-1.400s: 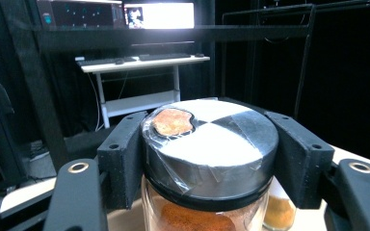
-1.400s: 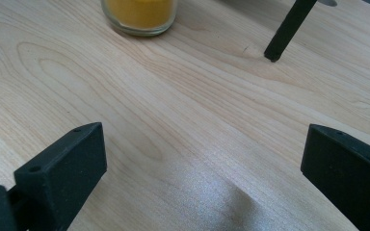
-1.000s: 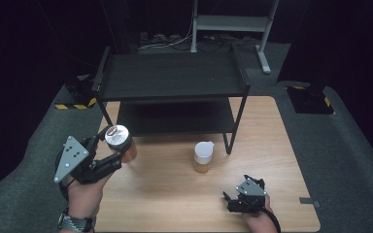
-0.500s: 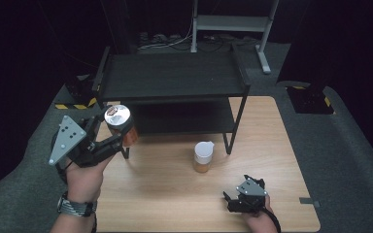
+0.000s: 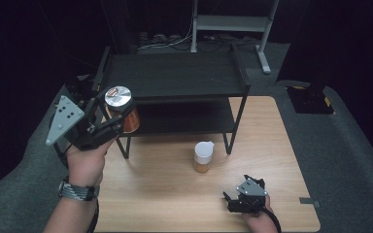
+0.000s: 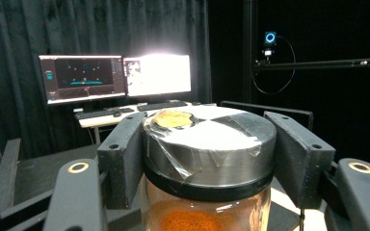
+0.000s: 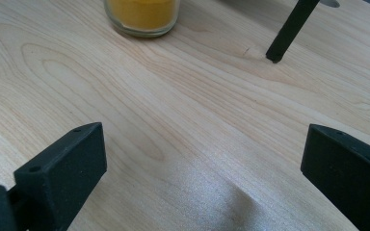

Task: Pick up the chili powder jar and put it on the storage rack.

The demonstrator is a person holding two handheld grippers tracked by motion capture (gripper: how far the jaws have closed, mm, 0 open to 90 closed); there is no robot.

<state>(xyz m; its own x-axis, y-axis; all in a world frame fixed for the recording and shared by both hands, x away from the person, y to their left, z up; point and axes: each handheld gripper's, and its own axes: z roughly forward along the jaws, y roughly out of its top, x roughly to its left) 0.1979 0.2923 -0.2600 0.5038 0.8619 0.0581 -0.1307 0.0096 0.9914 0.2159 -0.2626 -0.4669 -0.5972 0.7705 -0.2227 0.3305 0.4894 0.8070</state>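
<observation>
My left gripper (image 5: pixel 118 110) is shut on a glass jar (image 5: pixel 123 108) with a silver taped lid and reddish-orange contents, held in the air at the left front corner of the black shelf rack (image 5: pixel 175 77). In the left gripper view the jaws clamp the jar's lid (image 6: pixel 209 139) from both sides. A second jar (image 5: pixel 203 157) with a white lid and yellow contents stands on the wooden table (image 5: pixel 175 194), in front of the rack. My right gripper (image 5: pixel 229 200) rests open near the table's front right; its view shows the yellow jar (image 7: pixel 142 17) ahead, beyond the wide-apart jaws.
The rack has a top shelf and a lower shelf, and its thin black legs (image 7: pixel 289 29) stand on the table. Monitors (image 6: pixel 115 77) and a keyboard sit on a desk beyond the table. Dark floor surrounds the table.
My left gripper has lifted the silver-lidded jar up and toward the rack's top shelf. The right gripper and the yellow jar have stayed put.
</observation>
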